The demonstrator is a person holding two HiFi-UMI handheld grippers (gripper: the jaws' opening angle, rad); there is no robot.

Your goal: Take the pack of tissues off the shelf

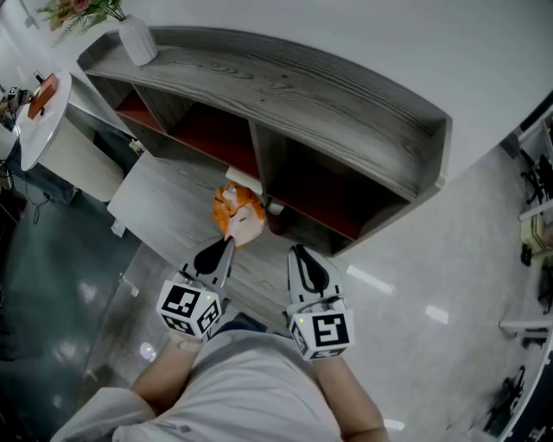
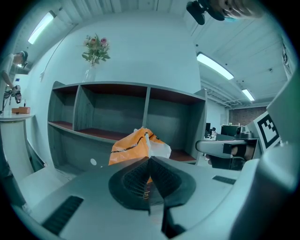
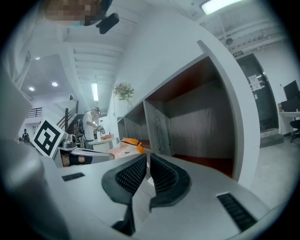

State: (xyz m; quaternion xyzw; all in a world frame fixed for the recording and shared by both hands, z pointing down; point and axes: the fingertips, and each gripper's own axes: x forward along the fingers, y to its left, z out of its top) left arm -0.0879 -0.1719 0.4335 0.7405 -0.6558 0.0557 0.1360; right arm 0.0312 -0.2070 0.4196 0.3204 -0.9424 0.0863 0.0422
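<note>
Noted far left: white vase (image 1: 136, 39) holding flowers (image 1: 82, 13), upright. Further left, round white table (image 1: 30, 138) bearing a small brown item (image 1: 43, 95). Glossy grey floor (image 1: 467, 259) at right, reflecting ceiling lights. Standing person (image 3: 90, 125) far off.

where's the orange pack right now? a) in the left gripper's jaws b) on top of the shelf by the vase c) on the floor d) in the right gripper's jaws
a: the left gripper has its jaws shut on the pack, while the right gripper pinches nothing.
</note>
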